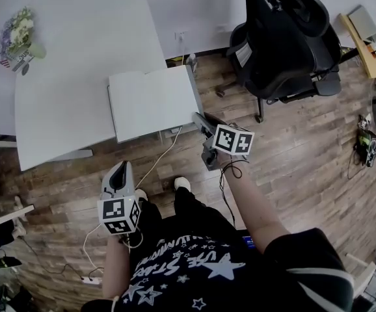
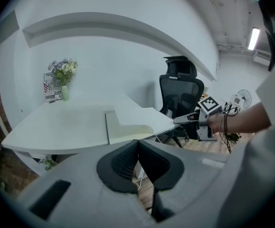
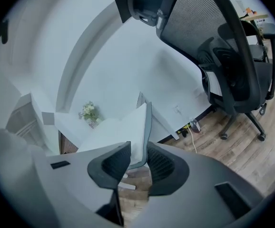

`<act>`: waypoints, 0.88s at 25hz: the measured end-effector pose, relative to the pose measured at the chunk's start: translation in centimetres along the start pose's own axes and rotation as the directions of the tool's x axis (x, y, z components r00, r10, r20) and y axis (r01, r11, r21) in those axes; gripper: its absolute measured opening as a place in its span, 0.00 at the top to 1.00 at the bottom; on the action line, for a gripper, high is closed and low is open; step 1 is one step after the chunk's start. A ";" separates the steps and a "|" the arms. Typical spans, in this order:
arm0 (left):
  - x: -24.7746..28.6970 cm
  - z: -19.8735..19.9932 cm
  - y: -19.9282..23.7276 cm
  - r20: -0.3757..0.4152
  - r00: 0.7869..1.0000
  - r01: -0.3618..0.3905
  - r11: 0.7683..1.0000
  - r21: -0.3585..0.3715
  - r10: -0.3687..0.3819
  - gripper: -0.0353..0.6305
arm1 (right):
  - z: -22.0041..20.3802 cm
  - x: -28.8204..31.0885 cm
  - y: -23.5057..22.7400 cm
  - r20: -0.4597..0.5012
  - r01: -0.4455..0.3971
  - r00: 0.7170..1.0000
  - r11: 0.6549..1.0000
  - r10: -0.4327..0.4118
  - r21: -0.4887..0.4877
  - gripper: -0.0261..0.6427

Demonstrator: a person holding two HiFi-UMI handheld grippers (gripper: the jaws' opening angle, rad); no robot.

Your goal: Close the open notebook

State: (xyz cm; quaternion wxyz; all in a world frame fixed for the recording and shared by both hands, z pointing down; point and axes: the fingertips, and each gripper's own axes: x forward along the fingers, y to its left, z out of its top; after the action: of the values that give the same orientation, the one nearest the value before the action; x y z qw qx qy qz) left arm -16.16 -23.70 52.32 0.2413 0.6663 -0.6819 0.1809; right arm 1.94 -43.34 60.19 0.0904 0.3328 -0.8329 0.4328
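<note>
right hand-held gripper (image 3: 138, 152) clamping notebook (image 3: 132, 126) cover edge between its jaws; cover probably light, bendy, so holding free edge seeming right. left hand-held gripper (image 2: 137, 145) sitting closed, empty.

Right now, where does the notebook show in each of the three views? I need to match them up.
Head view: notebook at centre, on the near edge of the white desk.
Left gripper view: notebook at centre, just above the jaws, right leaf raised.
Right gripper view: notebook low centre, edge-on between the jaws of the right gripper.
Shared landmark: flowers.
</note>
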 end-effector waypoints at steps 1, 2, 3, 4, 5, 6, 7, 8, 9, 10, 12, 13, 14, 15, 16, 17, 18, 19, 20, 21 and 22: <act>-0.2 0.0 0.1 0.003 1.000 0.002 1.000 -0.001 -0.002 0.92 | 0.3 -0.2 0.4 0.010 -0.001 1.000 1.000 0.001 -0.003 0.81; -0.3 0.1 0.2 0.007 1.000 0.005 1.000 -0.001 -0.005 0.92 | 0.6 -0.4 0.8 0.021 -0.003 1.000 1.000 0.003 -0.007 0.83; -0.5 0.2 0.3 0.013 1.000 0.009 1.000 0.000 -0.009 0.92 | 0.8 -0.6 1.2 0.032 -0.006 0.999 1.000 0.007 -0.011 0.84; -0.6 0.3 0.4 0.019 1.000 0.013 1.000 0.001 -0.013 0.92 | 1.2 -0.8 1.7 0.044 -0.009 0.999 1.000 0.010 -0.018 0.85; -0.7 0.5 0.5 0.026 1.000 0.018 1.000 0.004 -0.018 0.92 | 1.5 -1.0 2.2 0.055 -0.009 0.998 1.000 0.011 -0.028 0.86; -0.9 0.7 0.6 0.032 0.999 0.023 1.000 0.008 -0.023 0.92 | 1.8 -1.2 2.7 0.063 -0.008 0.998 0.999 0.010 -0.039 0.86; -1.0 1.0 0.8 0.039 0.999 0.028 1.000 0.012 -0.029 0.92 | 2.1 -1.4 3.2 0.070 -0.004 0.998 0.999 0.008 -0.050 0.87; -1.1 1.2 1.0 0.045 0.998 0.034 0.999 0.017 -0.034 0.92 | 2.2 -1.5 3.7 0.074 -0.001 0.997 0.998 0.006 -0.062 0.87; -1.3 1.4 1.2 0.051 0.998 0.039 0.999 0.023 -0.040 0.92 | 2.4 -1.7 4.3 0.079 0.001 0.997 0.997 0.005 -0.074 0.88; -1.4 1.6 1.4 0.058 0.997 0.045 0.999 0.027 -0.046 0.92 | 2.5 -1.8 5.0 0.083 0.002 0.997 0.996 0.006 -0.088 0.88; -1.7 2.2 1.9 0.074 0.995 0.057 0.998 0.033 -0.060 0.92 | 2.9 -2.1 6.5 0.094 0.002 0.996 0.993 0.009 -0.121 0.88; -1.9 2.4 2.0 0.082 0.994 0.065 0.997 0.035 -0.068 0.92 | 3.1 -2.3 7.3 0.100 0.003 0.995 0.990 0.011 -0.141 0.89; -2.2 2.5 2.2 0.088 0.993 0.073 0.997 0.038 -0.076 0.92 | 3.3 -2.4 8.1 0.106 0.006 0.994 0.987 0.012 -0.163 0.89; -2.4 2.6 2.3 0.093 0.992 0.080 0.996 0.043 -0.084 0.92 | 3.3 -2.6 9.0 0.110 0.009 0.994 0.983 0.012 -0.185 0.89; -2.7 2.6 2.5 0.097 0.991 0.087 0.995 0.047 -0.091 0.92 | 3.2 -2.7 9.8 0.115 0.013 0.993 0.978 0.011 -0.208 0.89; -2.9 2.6 2.8 0.100 0.990 0.094 0.994 0.050 -0.099 0.92 | 3.2 -2.7 10.6 0.119 0.018 0.993 0.973 0.010 -0.228 0.89; -3.1 2.6 3.1 0.103 0.989 0.102 0.993 0.053 -0.107 0.92 | 3.2 -2.7 11.4 0.123 0.022 0.992 0.969 0.008 -0.247 0.89; -3.4 2.5 3.4 0.106 0.988 0.110 0.992 0.054 -0.115 0.92 | 3.1 -2.7 12.1 0.126 0.028 0.992 0.964 0.005 -0.265 0.89; -3.6 2.5 3.7 0.109 0.986 0.118 0.992 0.055 -0.123 0.92 | 3.0 -2.7 12.8 0.127 0.035 0.992 0.958 0.001 -0.284 0.89; -3.8 2.4 4.2 0.112 0.985 0.125 0.991 0.054 -0.130 0.92 | 2.9 -2.7 13.5 0.128 0.044 0.992 0.951 -0.004 -0.305 0.89; -4.1 2.2 4.6 0.115 0.984 0.131 0.990 0.053 -0.136 0.92 | 2.7 -2.6 14.2 0.128 0.052 0.992 0.943 -0.010 -0.330 0.89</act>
State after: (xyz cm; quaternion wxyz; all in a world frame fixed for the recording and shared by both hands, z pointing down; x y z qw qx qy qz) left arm -20.98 -21.40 48.53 0.1970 0.7254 -0.6445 0.1401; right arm -4.69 -38.49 48.05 0.0998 0.3524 -0.8926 0.2631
